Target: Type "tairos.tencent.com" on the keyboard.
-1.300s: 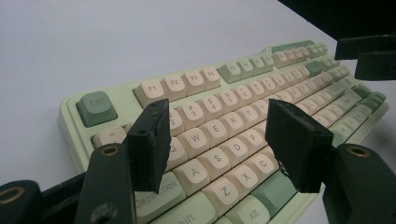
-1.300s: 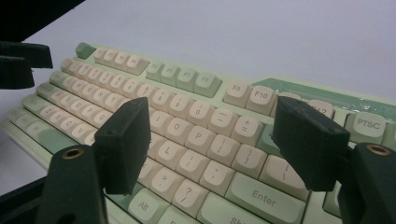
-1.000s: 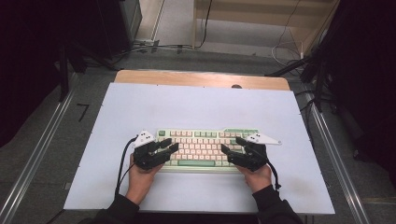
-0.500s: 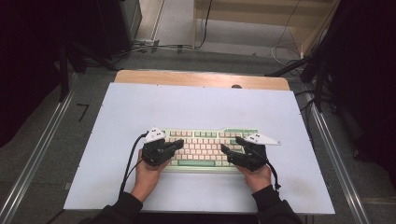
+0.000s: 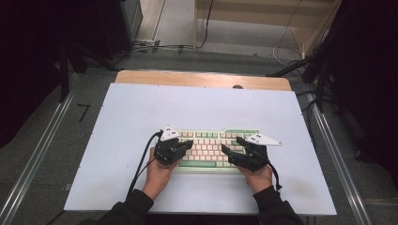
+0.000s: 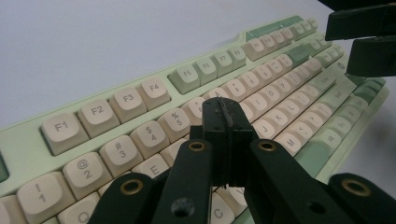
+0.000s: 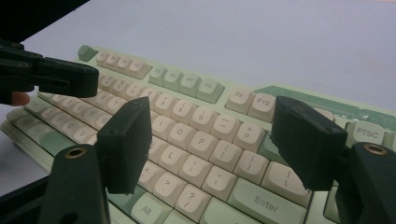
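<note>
Over the keyboard's (image 5: 209,147) left half, the left gripper (image 6: 223,121) has its jaws pressed together on nothing, a blunt tip suited to poking one key. Its hand angles in from the near edge. Right gripper (image 7: 212,144) hovers wide apart above the right-hand keys, on the white table (image 5: 141,112).

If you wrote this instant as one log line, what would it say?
left gripper: shut, empty, over keyboard | right gripper: open, empty, over Enter-side keys | keyboard: flat on white table
</note>
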Motion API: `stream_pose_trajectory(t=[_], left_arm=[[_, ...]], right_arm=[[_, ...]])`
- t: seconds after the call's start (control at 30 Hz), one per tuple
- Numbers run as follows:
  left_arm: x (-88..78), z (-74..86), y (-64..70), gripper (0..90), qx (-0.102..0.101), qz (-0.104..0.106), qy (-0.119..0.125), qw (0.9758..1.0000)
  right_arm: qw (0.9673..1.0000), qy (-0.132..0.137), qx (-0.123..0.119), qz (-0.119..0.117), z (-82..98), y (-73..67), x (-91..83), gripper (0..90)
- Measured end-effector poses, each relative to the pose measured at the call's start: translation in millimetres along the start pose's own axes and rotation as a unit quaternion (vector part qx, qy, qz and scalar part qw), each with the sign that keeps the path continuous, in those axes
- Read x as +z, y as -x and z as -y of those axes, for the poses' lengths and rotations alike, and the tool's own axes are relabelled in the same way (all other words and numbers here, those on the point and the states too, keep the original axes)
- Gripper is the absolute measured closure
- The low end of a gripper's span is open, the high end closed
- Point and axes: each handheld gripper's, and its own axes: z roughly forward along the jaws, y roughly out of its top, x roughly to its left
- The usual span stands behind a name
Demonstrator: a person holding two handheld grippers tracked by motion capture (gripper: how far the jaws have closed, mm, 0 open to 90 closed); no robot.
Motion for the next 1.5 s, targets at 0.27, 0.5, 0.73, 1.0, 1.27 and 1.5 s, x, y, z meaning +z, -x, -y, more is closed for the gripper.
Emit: stream_pose_trajectory(t=[0.27, 0.5, 0.73, 1.0, 1.27, 1.5], left_arm=[[9.6, -2.2, 0.5, 90.0, -0.005, -0.006, -0.020, 0.9998], [15.0, -3.1, 0.8, 90.0, -0.005, -0.009, -0.032, 0.9994], [19.0, -3.8, 3.2, 90.0, 0.003, -0.024, -0.050, 0.9984], [-1.1, -16.1, -0.4, 75.3, -0.022, -0.010, -0.001, 0.9997], [-28.3, -24.5, -15.2, 34.3, -0.032, -0.017, 0.021, 0.9991], [-34.7, -21.8, -22.8, 31.4, -0.032, -0.034, 0.020, 0.9987]], right_arm=[[1.0000, -0.001, 0.000, -0.001, -0.1, 0.1, 0.4, 27.5], [1.0000, -0.001, -0.001, -0.001, -0.2, -0.4, 0.4, 27.6], [1.0000, -0.001, -0.004, -0.001, -0.1, -0.7, 0.9, 27.7], [1.0000, 0.002, -0.002, -0.001, -0.5, 0.2, -0.7, 28.1], [1.0000, 0.002, -0.001, 0.000, -0.6, 0.3, -0.8, 28.1], [1.0000, 0.001, -0.001, 0.000, -0.5, -0.2, -0.4, 28.1]])
